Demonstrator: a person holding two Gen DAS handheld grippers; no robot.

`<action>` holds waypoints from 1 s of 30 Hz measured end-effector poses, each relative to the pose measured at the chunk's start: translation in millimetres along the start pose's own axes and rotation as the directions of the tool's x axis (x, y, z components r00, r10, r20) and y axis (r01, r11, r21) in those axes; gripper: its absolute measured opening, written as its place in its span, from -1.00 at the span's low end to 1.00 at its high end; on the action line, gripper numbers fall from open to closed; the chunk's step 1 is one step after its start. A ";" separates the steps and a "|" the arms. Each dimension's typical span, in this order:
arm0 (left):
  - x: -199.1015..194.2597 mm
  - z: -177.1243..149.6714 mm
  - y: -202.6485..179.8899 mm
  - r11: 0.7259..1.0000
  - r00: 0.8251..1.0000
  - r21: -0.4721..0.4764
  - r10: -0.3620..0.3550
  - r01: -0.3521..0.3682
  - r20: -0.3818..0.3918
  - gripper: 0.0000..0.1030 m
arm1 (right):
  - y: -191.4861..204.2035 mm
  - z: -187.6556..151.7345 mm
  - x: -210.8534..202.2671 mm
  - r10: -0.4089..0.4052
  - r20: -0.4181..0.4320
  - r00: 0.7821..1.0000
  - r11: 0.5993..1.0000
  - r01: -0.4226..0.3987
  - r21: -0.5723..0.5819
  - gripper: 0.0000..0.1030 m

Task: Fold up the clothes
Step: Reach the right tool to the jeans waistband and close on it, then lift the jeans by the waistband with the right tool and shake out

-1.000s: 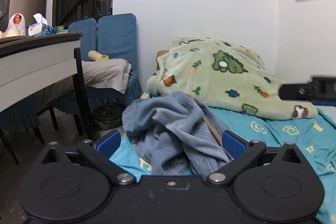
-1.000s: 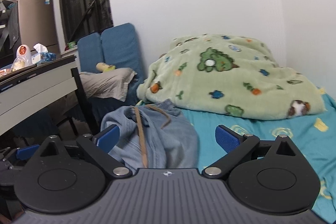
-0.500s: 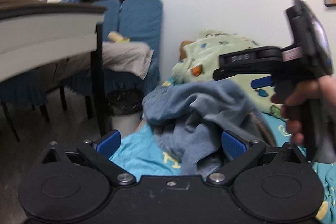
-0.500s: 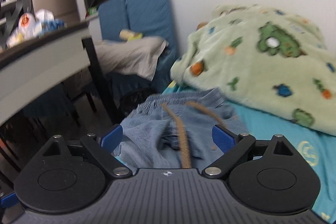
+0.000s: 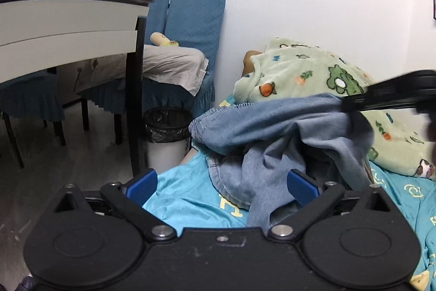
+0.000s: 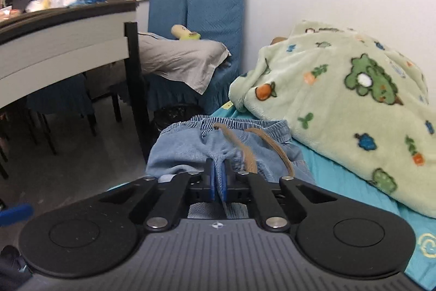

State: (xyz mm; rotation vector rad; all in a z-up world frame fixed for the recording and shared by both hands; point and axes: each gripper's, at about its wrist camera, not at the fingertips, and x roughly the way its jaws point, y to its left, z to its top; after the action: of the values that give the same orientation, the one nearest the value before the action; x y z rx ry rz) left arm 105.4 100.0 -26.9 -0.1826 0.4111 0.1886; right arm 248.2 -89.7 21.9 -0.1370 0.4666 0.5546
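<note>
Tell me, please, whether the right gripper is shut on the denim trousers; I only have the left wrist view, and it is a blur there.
Observer: Yes, the right gripper is shut on the trousers, its blue fingers pinching a fold of denim.
Operator: Where on the garment is that?
Observer: Just below the elastic waistband, near its middle.
Operator: Is there a drawstring?
Observer: Yes, a tan drawstring trails just right of the fingers.

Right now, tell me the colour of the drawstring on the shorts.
Tan brown drawstring on light blue denim shorts; clearest in the right wrist view.
</note>
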 end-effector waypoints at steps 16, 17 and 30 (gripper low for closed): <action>-22.4 7.4 -14.6 0.999 0.999 0.005 -0.041 0.041 0.026 0.97 | -49.4 -13.6 -72.9 -0.069 0.016 0.997 0.994 0.068 0.090 -1.00; -22.4 7.6 -14.1 0.999 0.999 0.005 -0.042 0.041 0.026 0.97 | -43.4 -8.3 -65.6 -0.054 0.014 0.998 0.996 0.053 0.072 -1.00; 7.8 1.4 13.9 0.997 0.998 -0.076 -0.022 0.018 -0.051 0.97 | 63.6 54.5 104.4 0.073 -0.213 0.974 0.959 -0.127 -0.253 0.20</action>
State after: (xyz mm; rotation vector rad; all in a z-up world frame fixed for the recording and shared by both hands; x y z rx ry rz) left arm 109.9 114.9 -30.7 -0.2659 0.4540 0.1804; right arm 313.6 27.2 21.9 -0.4317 0.5979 0.7066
